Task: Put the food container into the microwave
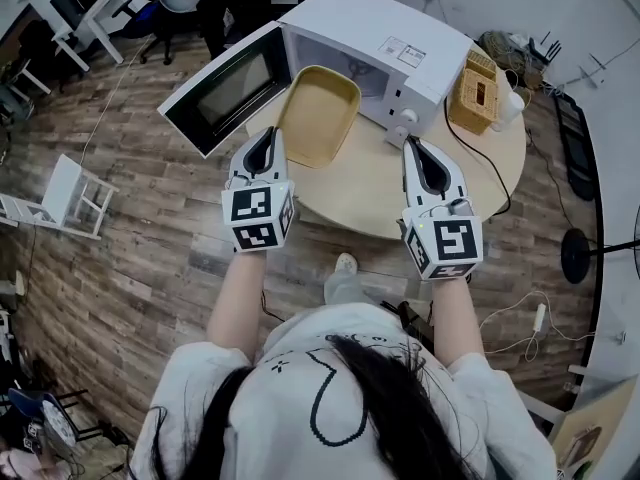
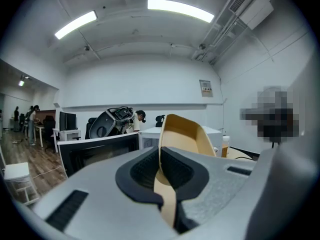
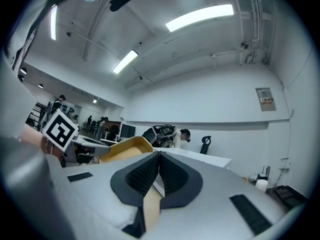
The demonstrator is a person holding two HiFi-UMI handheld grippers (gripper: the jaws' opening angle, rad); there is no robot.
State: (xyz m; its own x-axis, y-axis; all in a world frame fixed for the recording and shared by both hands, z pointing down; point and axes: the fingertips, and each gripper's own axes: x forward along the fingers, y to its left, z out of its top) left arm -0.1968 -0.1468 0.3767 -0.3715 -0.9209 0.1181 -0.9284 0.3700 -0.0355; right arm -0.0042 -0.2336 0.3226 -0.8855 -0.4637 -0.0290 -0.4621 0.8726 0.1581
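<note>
One food container (image 1: pixel 320 116), pinched at its near rim by our left tool (image 1: pixel 268 134) for sliding into the open microwave (image 1: pixel 390 43); our right tool (image 1: pixel 415 144) closed, empty.

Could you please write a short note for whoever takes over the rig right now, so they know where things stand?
Left gripper: shut on the rim of the tan food container.
Right gripper: shut, nothing in it, above the round table, near the front of the microwave.
Things: the microwave stands on the table, its door swung open to the left. The container is held just in front of the open cavity, not inside.
Done: door open, container picked up.
Left: put the container inside, let go, draw back, probably close the door.
</note>
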